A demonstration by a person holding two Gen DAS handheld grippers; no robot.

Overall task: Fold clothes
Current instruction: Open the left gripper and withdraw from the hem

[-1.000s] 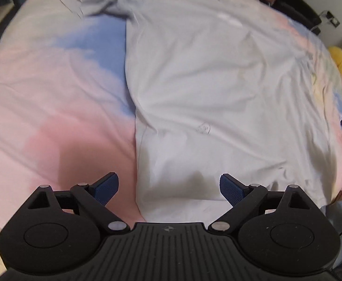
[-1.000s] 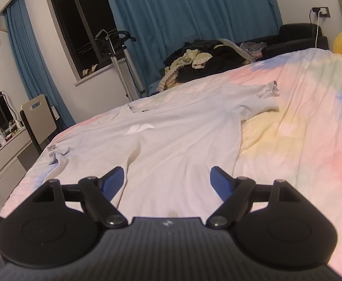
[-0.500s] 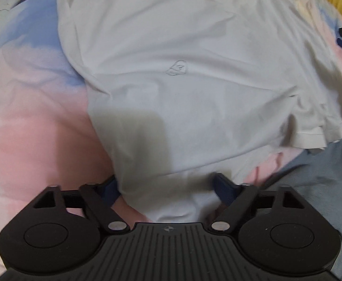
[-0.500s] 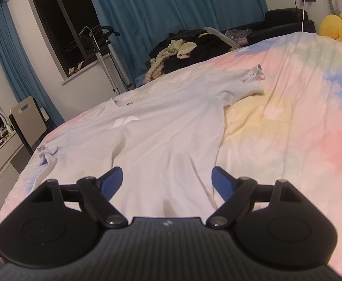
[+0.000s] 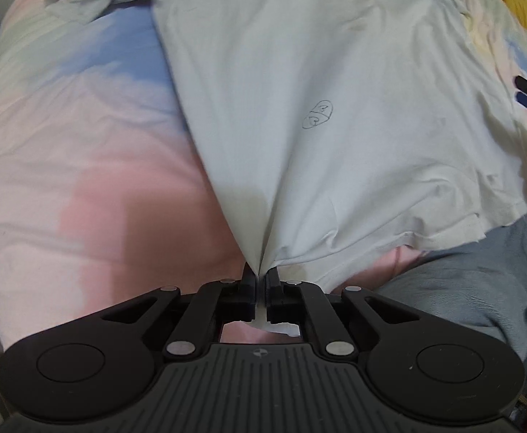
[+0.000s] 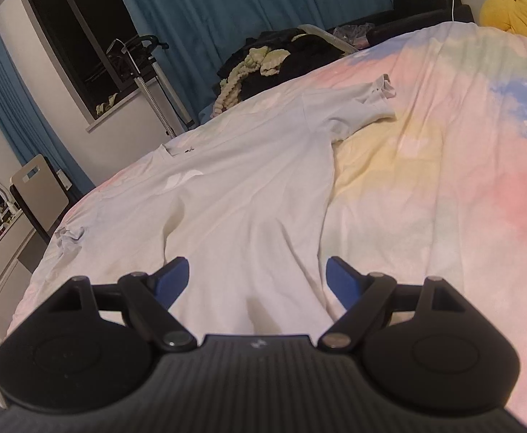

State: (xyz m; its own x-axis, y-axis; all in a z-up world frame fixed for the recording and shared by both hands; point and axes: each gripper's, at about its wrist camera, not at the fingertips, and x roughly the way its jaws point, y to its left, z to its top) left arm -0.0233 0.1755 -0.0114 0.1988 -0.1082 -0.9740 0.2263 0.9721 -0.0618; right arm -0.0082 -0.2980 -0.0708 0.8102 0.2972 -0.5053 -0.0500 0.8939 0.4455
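T-shirt [image 5: 299, 72] hem pinched in just-closed left tongs [image 5: 262, 281]; right tongs [image 6: 256, 278] wide, far sleeve crumpled.

A plain white cotton T-shirt [image 5: 335, 83] with a small dark outline emblem [image 5: 317, 114] lies on a pastel bedsheet [image 5: 83, 166] clouded pink, blue and yellow; teal curtains [image 6: 249, 0] behind.

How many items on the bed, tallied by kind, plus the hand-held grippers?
White T-shirt: 1, its hem pinched in the shut left hand-held gripper
Pastel bedspread: 1
Yellow plush item: 1, at the head of the bed
Hand-held grippers: 2, the right hand-held gripper open over the shirt
Total: 5
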